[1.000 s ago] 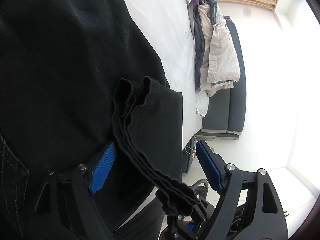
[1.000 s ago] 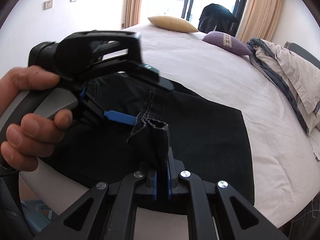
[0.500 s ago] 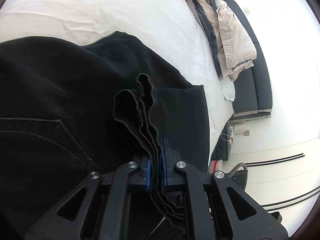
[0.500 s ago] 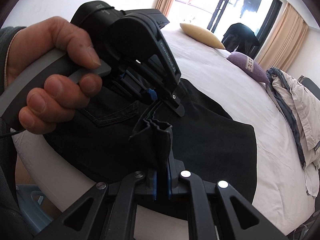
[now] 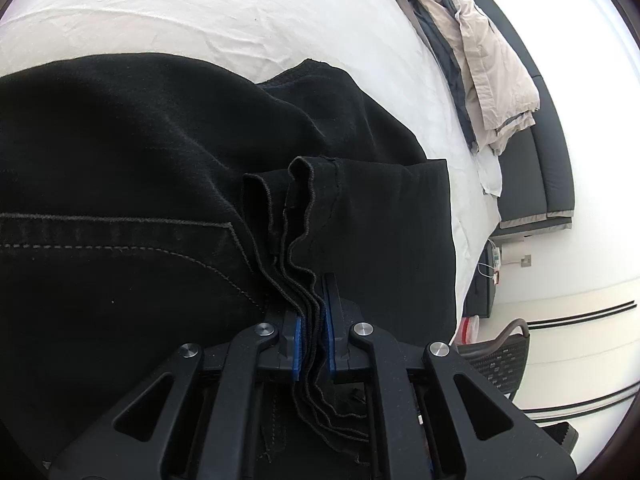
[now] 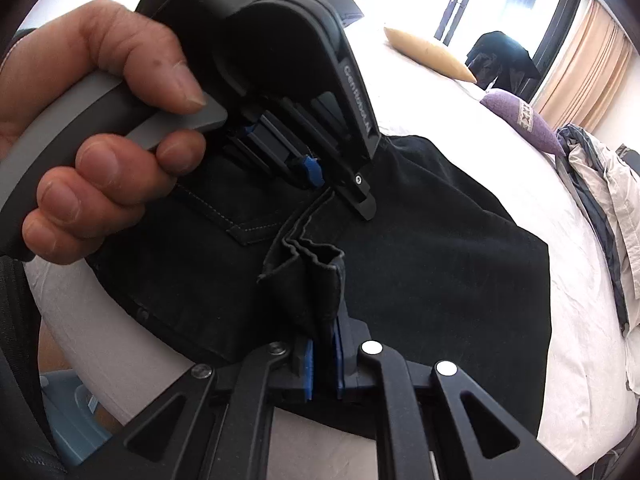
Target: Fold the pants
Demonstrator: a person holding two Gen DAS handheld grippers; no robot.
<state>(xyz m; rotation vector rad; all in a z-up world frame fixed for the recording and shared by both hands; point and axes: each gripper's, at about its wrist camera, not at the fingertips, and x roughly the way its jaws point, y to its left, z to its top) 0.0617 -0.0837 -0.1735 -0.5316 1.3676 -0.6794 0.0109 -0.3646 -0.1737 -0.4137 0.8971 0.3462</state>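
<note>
Pants: black jeans lie spread on the white bed sheet, bulk of the cloth toward the foot-side edge of the bed, a stitched back pocket showing just beside the raised hems.
Left gripper: left gripper has its blue pads pressed together on a stack of hem edges; several layers stand up from the jaws like a fan, the rest drapes back onto the jeans.
Right gripper: right gripper is pinching the neighbouring bunch of that same hem, a small tent of denim rising straight out of its jaws.
Left hand: the left hand squeezes the grey trigger, its gripper nose hovering just beside the right one's bundle.
Progress: looks like an early-to-middle stage, I'd say. The leg ends are gathered and gripped at both points, layers roughly aligned, but no clean crease lies flat yet.
Left to do: my read is the gathered ends need carrying across the jeans toward the waist, laying down, then smoothing.
Backdrop: purple pillow and a beige-and-blue duvet sit at the far side of the bed.
</note>
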